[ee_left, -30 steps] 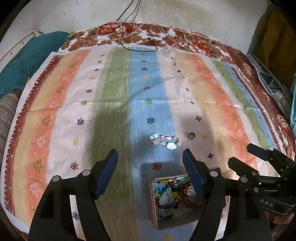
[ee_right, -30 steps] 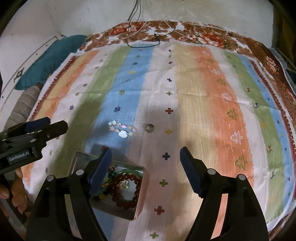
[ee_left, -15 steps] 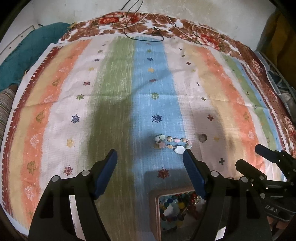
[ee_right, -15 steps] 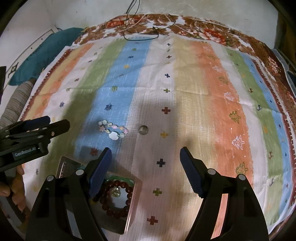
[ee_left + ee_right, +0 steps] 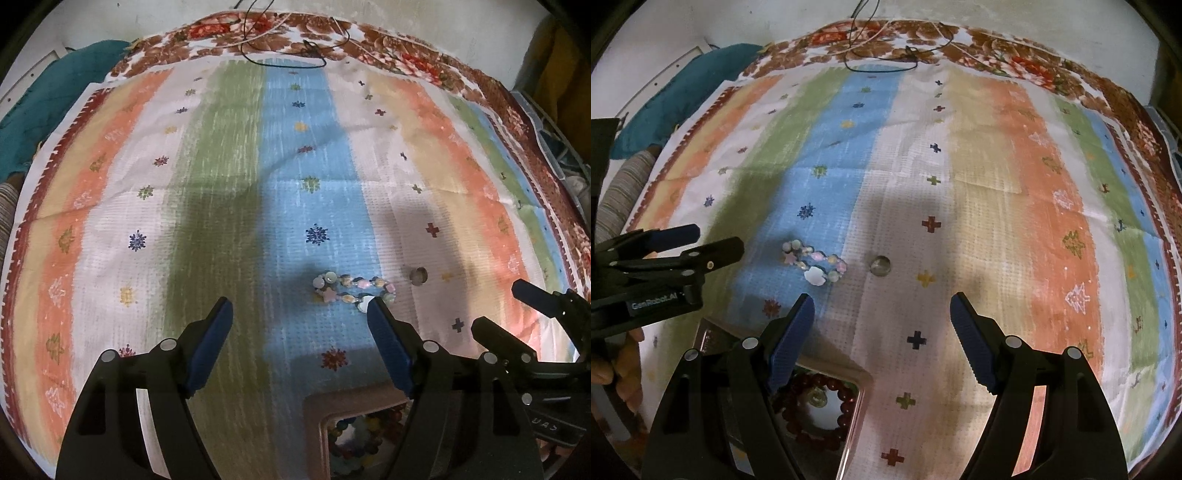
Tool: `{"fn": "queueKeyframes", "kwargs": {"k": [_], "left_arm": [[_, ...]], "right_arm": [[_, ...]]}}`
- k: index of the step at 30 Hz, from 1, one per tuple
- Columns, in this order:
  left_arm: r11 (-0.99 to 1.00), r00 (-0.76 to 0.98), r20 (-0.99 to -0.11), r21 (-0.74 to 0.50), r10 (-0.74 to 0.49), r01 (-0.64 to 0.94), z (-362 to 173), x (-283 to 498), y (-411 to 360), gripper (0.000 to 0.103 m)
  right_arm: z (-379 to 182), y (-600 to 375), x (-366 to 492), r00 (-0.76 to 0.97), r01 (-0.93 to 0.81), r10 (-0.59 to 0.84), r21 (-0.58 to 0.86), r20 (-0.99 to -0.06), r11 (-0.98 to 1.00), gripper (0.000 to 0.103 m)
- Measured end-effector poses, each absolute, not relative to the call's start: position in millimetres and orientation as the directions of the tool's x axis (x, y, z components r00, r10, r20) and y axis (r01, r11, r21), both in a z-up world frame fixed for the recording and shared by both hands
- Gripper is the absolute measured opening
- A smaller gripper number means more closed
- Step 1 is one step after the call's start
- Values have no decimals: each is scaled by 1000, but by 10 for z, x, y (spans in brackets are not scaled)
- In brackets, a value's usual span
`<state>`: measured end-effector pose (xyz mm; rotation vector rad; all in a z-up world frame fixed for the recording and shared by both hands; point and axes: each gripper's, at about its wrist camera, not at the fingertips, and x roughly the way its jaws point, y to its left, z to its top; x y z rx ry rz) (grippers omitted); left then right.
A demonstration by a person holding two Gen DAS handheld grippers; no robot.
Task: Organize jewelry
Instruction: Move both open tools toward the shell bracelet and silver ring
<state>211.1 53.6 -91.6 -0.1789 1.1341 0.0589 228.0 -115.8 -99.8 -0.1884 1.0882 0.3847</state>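
Both grippers hover over a striped cloth [image 5: 229, 206], fingers spread wide, nothing held. Left gripper [image 5: 299, 347] sits at lower centre of its view; its right finger tip [image 5: 384, 332] overlaps the white shell end of the bracelet [image 5: 351, 290], contact can't be told. Bracelet of pastel beads lies flat on the blue stripe, centre-right of the left view, centre-left in the right view [image 5: 814, 264]. A small ring [image 5: 418, 275], possibly metal, lies just right of it on the white stripe, apart from it. Right gripper [image 5: 882, 338] is at lower centre of its view. Tin [image 5: 857, 410] at bottom left there holds a dark red bead bracelet [image 5: 816, 406]; the left view shows mixed coloured beads [image 5: 364, 439] inside. Black cord [image 5: 886, 55] at top edge of the cloth.
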Motion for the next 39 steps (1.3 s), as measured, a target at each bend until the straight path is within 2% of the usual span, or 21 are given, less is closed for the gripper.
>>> {"fn": "queueKeyframes", "kwargs": {"k": [39], "left_arm": [[996,319,-947,-71,-49,-59,-1370,2564,513,76]], "right_arm": [[-1463,-1020,2695,353,-426,180,13,-918,905,76]]}}
